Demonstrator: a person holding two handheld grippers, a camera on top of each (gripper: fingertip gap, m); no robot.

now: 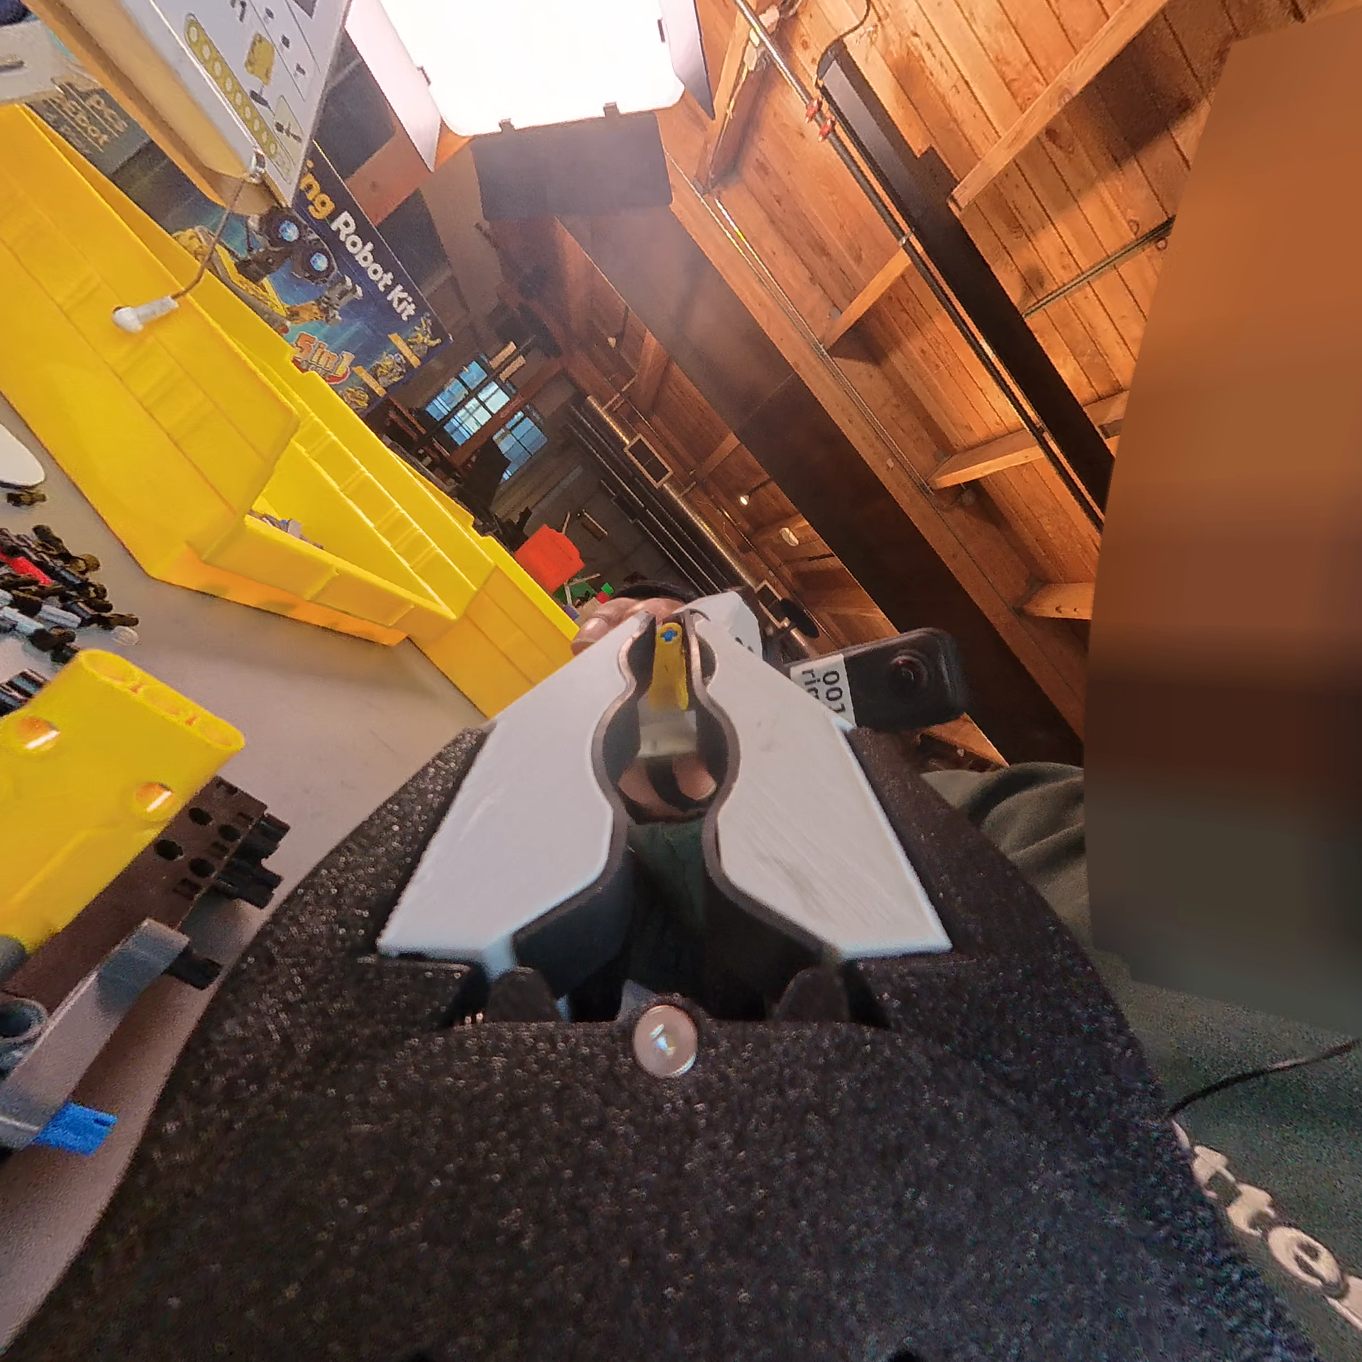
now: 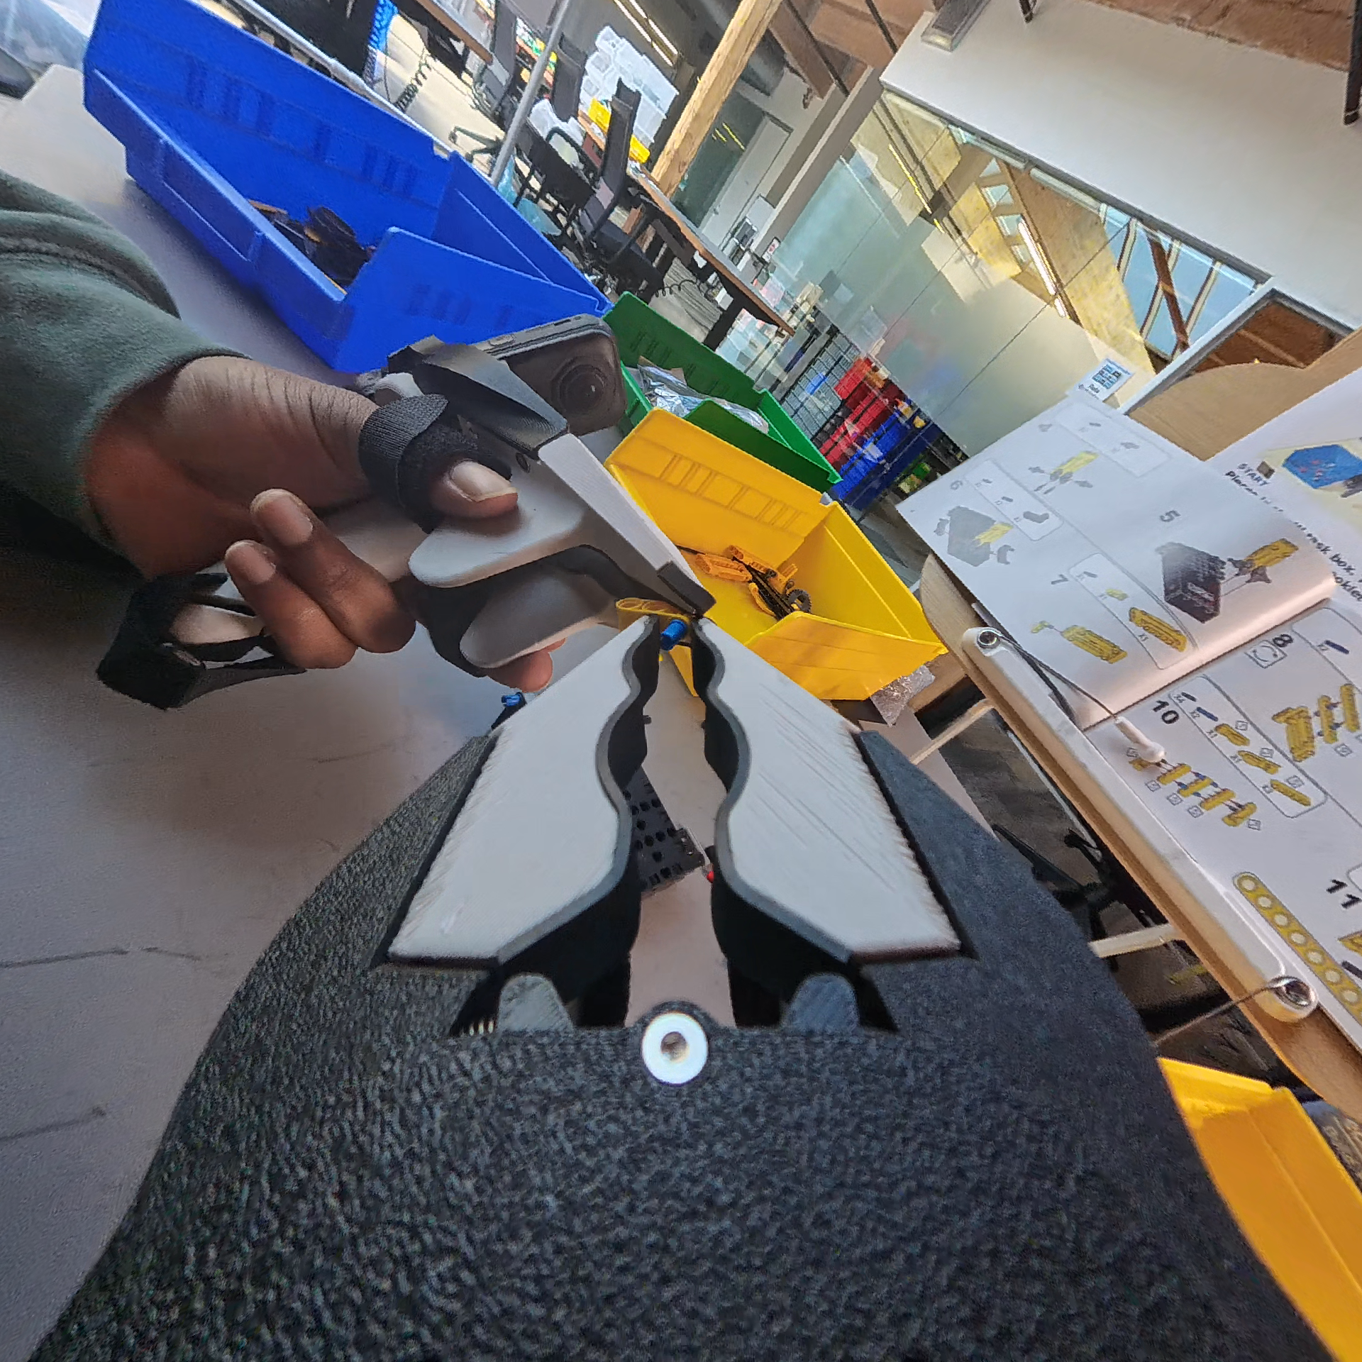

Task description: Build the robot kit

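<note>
My left gripper [image 1: 669, 635] is shut on a small yellow beam [image 1: 668, 682] and holds it above the table. A blue pin [image 1: 669, 632] sits in the beam's top hole. In the right wrist view a person's hand [image 2: 243, 472] holds the left gripper [image 2: 689, 598], with the yellow beam [image 2: 643, 607] at its tips. My right gripper [image 2: 674, 635] meets it tip to tip and is shut on the blue pin [image 2: 672, 632]. The right gripper's camera [image 1: 910, 674] shows just behind the beam in the left wrist view.
Yellow bins [image 1: 243, 449] stand at the left, beside a pile of small black pins [image 1: 51, 582], a big yellow part [image 1: 88, 781] and a black block [image 1: 214, 847]. Ahead are a blue bin [image 2: 295, 184], a green bin [image 2: 685, 354], a yellow bin [image 2: 847, 634] with parts, and instruction sheets [image 2: 1105, 531] on a wooden stand. My two grippers' fingertips are within a few centimetres of each other. From either gripper's tips it is about 12 cm to the black block [image 1: 214, 847].
</note>
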